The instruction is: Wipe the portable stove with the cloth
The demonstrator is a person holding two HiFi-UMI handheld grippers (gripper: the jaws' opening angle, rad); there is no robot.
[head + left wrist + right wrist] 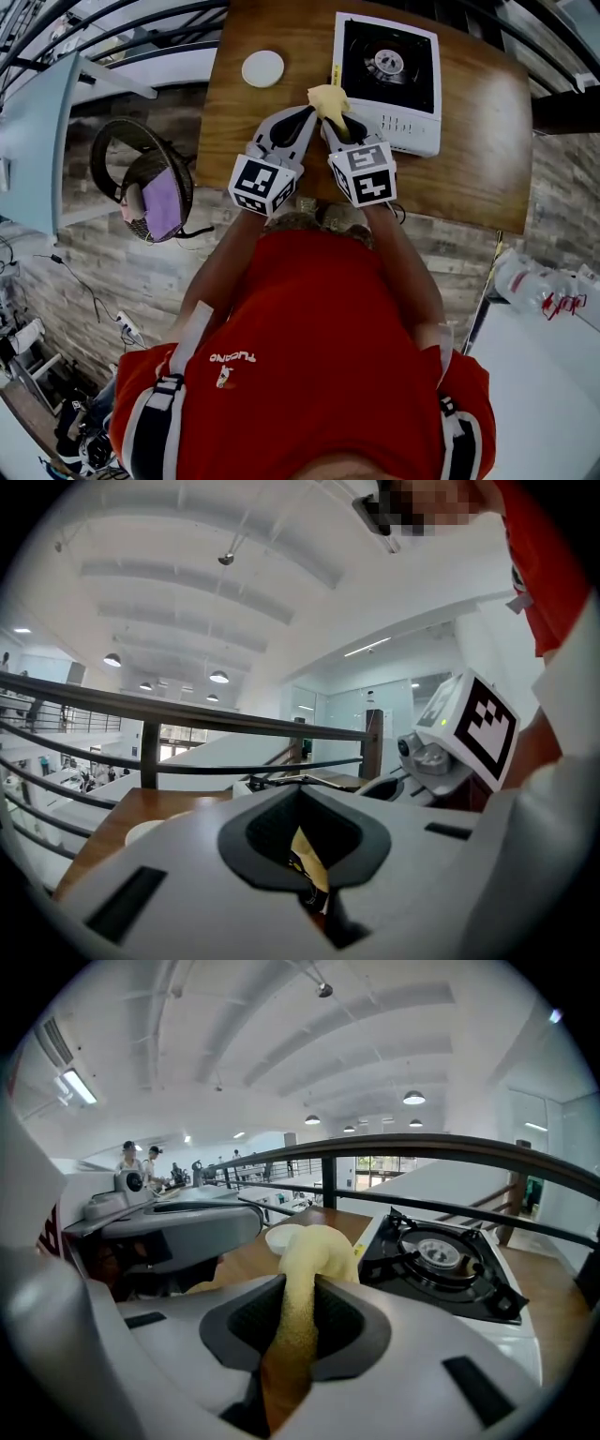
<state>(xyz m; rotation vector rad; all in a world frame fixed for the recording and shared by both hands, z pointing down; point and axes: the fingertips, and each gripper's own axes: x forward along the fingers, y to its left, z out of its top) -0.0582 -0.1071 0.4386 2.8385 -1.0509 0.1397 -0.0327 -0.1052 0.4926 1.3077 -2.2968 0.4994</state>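
- cloth (328, 97), pale yellow, is bunched into a lump at the tip of the right gripper (336, 120). the jaws are clamped on it, and a strip of it runs back between the pads.
- the lump hangs just off the near left corner of the portable stove (389, 80), above the wooden table (469, 159). i cannot tell whether it touches either.
- left gripper (305, 114) sits close beside the right one with its jaws drawn fully together. a yellowish sliver (306, 853) shows in the hollow behind the tips, too small to name.
- the portable stove lies flat at the far right of the table, its white body carrying a black top with the burner ring facing up.
- white round disc (262, 67) rests on the wood to the left of the stove, apart from it.
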